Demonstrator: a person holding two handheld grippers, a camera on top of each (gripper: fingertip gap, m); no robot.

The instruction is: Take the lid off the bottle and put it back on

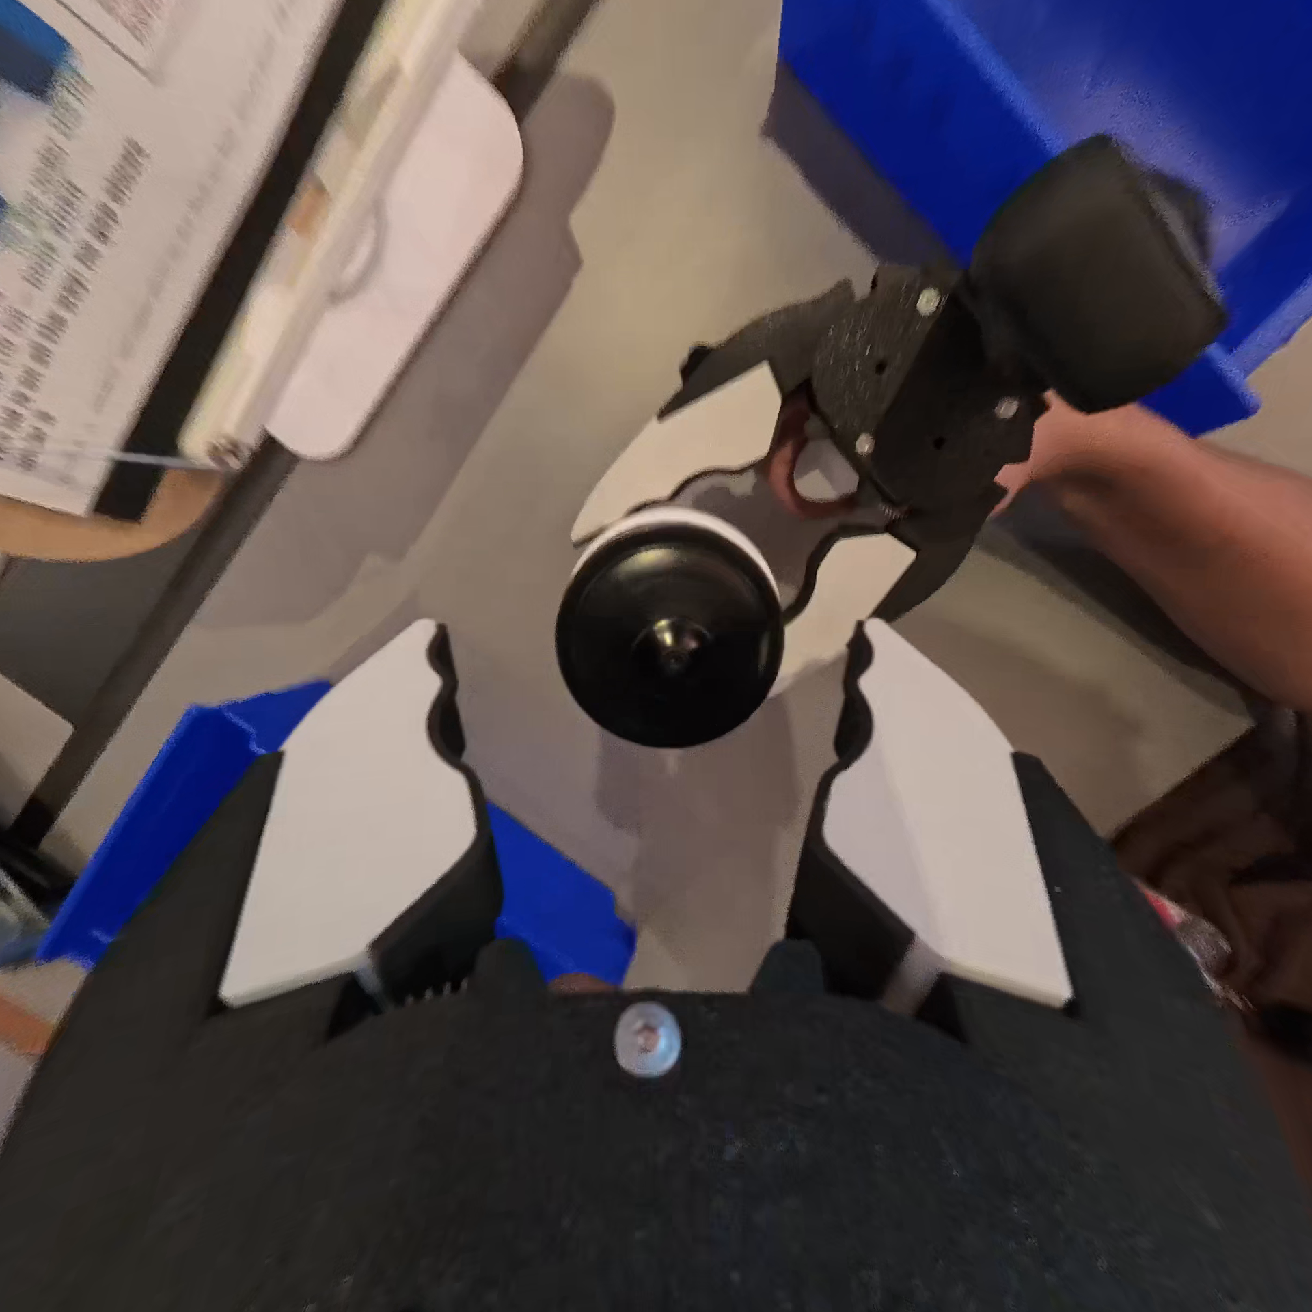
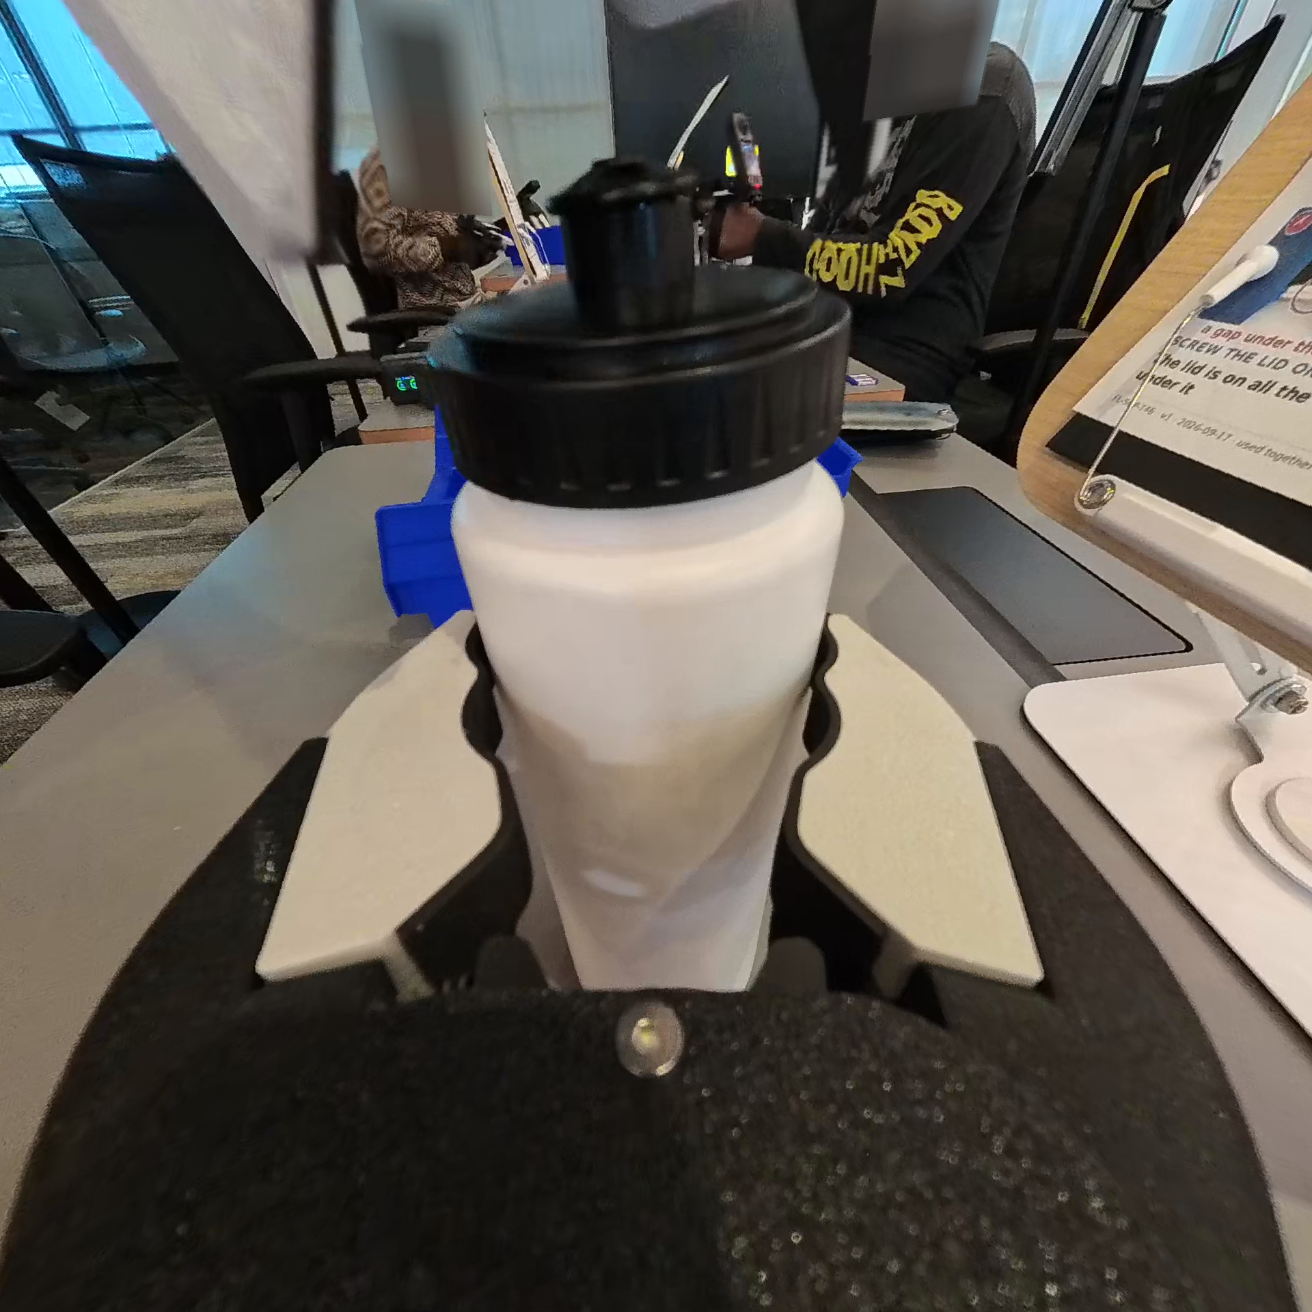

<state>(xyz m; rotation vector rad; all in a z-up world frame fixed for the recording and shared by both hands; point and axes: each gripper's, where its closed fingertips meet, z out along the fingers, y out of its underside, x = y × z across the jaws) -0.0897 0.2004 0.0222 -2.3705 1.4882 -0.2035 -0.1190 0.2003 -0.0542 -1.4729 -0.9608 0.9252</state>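
Note:
A white bottle (image 2: 649, 674) stands upright on the grey table (image 2: 213, 674) with its black lid (image 2: 642, 397) on top; the lid has a raised spout. My right gripper (image 2: 651, 632) is shut on the bottle's body, both pads pressing its sides. In the left wrist view I look straight down on the lid (image 1: 671, 639), with a rim of the white bottle (image 1: 667, 522) behind it. My left gripper (image 1: 649, 632) is open above the lid, its white fingers (image 1: 397, 745) wide of the lid and not touching it. The right gripper (image 1: 916, 397) shows there too, held by a hand.
Blue bins stand on the table (image 1: 994, 106) (image 1: 177, 816), one behind the bottle (image 2: 419, 554). A wooden instruction board on a white stand (image 2: 1136, 745) is at the right, with a dark mat (image 2: 1029, 568) beside it. People sit at desks behind.

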